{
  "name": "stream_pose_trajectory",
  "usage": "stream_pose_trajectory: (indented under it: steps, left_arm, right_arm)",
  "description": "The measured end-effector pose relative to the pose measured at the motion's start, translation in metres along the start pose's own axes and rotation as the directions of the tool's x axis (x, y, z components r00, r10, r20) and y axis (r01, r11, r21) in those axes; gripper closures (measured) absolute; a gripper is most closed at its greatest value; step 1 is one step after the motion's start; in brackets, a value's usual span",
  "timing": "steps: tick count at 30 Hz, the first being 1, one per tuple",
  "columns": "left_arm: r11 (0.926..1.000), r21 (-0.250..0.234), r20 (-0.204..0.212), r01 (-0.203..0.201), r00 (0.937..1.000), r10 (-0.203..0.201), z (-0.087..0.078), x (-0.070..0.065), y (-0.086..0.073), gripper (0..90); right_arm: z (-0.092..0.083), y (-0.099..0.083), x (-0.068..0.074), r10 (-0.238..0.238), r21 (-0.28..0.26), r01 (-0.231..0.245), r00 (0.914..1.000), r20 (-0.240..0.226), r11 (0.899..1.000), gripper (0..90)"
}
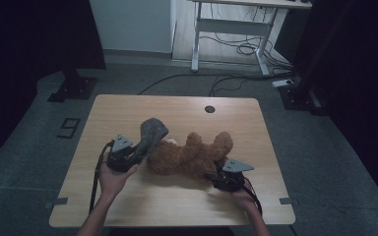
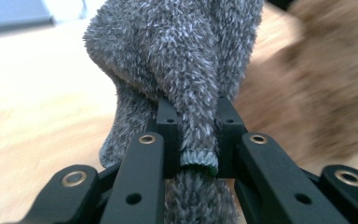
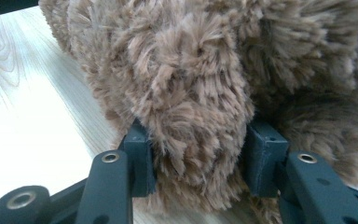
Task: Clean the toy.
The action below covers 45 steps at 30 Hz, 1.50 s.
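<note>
While the left gripper point(image 2: 192, 135) stands nearly closed, its black jaws pinch a fold of the fuzzy grey knitted sock point(image 2: 177, 60), whose ribbed cuff edge sits squeezed between the pads and whose soft body rises ahead of them. Just beside it lies the shaggy brown plush teddy bear point(image 1: 192, 155) on the pale wooden table point(image 1: 128, 110). At the bear's other end, the right gripper point(image 3: 198, 158) clasps a thick furry limb, jaws partly apart, pads pressed into the long pile.
</note>
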<state>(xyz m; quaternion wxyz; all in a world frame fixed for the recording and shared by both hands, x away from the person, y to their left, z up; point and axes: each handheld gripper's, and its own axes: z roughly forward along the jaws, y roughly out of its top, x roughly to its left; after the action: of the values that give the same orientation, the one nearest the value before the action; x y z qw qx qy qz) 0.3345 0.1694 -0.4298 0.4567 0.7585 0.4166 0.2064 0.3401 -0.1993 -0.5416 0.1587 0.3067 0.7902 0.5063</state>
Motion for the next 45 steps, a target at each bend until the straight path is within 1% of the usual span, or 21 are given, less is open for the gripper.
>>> stream_pose_trajectory:
  steps: [3,4,6,7,8,9,12,16,18,19,20,21,25,26,27,28,31,34,36,41,45]
  left_arm:
    - [0.9976,-0.023,0.068,-0.066,0.9954,0.067,0.012,-0.035,0.024,76.6]
    - [0.9976,-0.023,0.068,-0.066,0.9954,0.067,0.012,-0.035,0.024,76.6]
    - [0.996,-0.012,0.108,-0.089,0.9901,0.09,0.029,-0.054,0.036,76.6]
    - [0.996,-0.012,0.108,-0.089,0.9901,0.09,0.029,-0.054,0.036,76.6]
    - [0.9953,0.02,0.121,-0.095,0.9884,0.092,0.045,-0.064,0.04,76.6]
    - [0.9953,0.02,0.121,-0.095,0.9884,0.092,0.045,-0.064,0.04,76.6]
    - [0.9901,0.092,0.11,-0.106,0.9892,0.096,0.072,-0.071,0.032,76.6]
    - [0.993,0.101,0.09,-0.061,0.9946,0.052,0.075,-0.056,0.018,76.3]
    - [0.9945,0.097,0.095,-0.041,0.995,0.031,0.061,-0.038,0.013,76.1]
    - [0.9945,0.097,0.095,-0.041,0.995,0.031,0.061,-0.038,0.013,76.0]
    - [0.9959,0.081,0.076,-0.04,0.9965,0.034,0.049,-0.03,0.012,76.1]
    - [0.9959,0.081,0.076,-0.04,0.9965,0.034,0.049,-0.03,0.012,76.2]
    - [0.9975,0.065,-0.003,-0.027,0.9996,0.028,0.029,-0.009,0.006,76.6]
    - [0.9976,0.067,-0.006,0.02,0.9998,-0.02,0.025,0.006,-0.005,76.7]
    - [0.9976,0.067,-0.006,0.02,0.9998,-0.02,0.025,0.006,-0.005,76.8]
    - [0.9967,0.064,-0.01,0.05,0.9987,-0.049,0.025,0.014,-0.016,77.0]
    - [0.9948,0.056,-0.021,0.084,0.9963,-0.083,0.027,0.022,-0.03,77.3]
    - [0.9931,0.075,-0.036,0.09,0.9955,-0.088,0.028,0.026,-0.034,77.6]
    - [0.9861,0.127,-0.049,0.107,0.9937,-0.101,0.033,0.033,-0.045,77.6]
    - [0.9791,0.168,-0.051,0.115,0.9929,-0.108,0.043,0.032,-0.059,77.6]
    - [0.9755,0.183,-0.053,0.122,0.9921,-0.114,0.052,0.028,-0.066,77.6]
  right_arm:
    - [0.0,0.0,0.0,0.002,0.0,-0.002,1.0,0.0,1.0,53.0]
    - [0.0,0.0,0.0,0.002,0.0,-0.002,1.0,0.0,1.0,53.0]
    - [0.0,0.0,0.0,0.0,0.0,0.0,1.0,-0.001,1.0,53.0]
    - [0.0,0.0,0.0,0.0,0.0,0.0,1.0,-0.001,1.0,53.0]
    - [0.0,0.0,-0.001,-0.001,0.0,0.001,1.0,-0.001,1.0,52.9]
    - [0.0,0.0,-0.001,-0.001,0.0,0.001,1.0,-0.001,1.0,52.9]
    - [0.0,0.0,-0.001,-0.001,0.0,0.001,1.0,-0.002,1.0,52.9]
    - [0.0,0.0,-0.001,0.002,-0.001,-0.002,1.0,-0.003,1.0,52.2]
    - [0.0,0.001,-0.001,0.0,-0.005,0.0,1.0,-0.006,1.0,52.1]
    - [0.0,0.001,-0.001,0.0,-0.005,0.0,1.0,-0.006,1.0,52.1]
    - [0.001,0.002,0.001,0.0,-0.004,0.0,1.0,-0.004,1.0,52.1]
    - [0.001,0.002,0.001,0.0,-0.004,0.0,1.0,-0.004,1.0,52.1]
    - [0.001,0.001,-0.001,0.012,-0.001,-0.012,0.9999,-0.004,1.0,52.1]
    - [0.001,0.001,-0.001,0.012,-0.003,-0.012,0.9999,-0.005,1.0,52.2]
    - [0.001,0.001,-0.001,0.012,-0.003,-0.012,0.9999,-0.005,1.0,52.2]
    - [0.001,0.001,0.0,0.007,-0.003,-0.007,1.0,-0.004,1.0,52.2]
    - [0.002,0.001,0.001,0.006,-0.001,-0.006,1.0,-0.004,1.0,52.2]
    - [0.001,0.001,0.001,0.006,0.001,-0.006,1.0,-0.002,1.0,52.1]
    - [0.001,0.001,0.0,0.01,0.0,-0.01,0.9999,-0.002,1.0,51.9]
    - [0.001,0.002,-0.001,0.022,-0.006,-0.022,0.9998,0.002,1.0,47.8]
    - [0.0,0.003,0.001,0.023,-0.009,-0.023,0.9997,0.009,1.0,39.9]
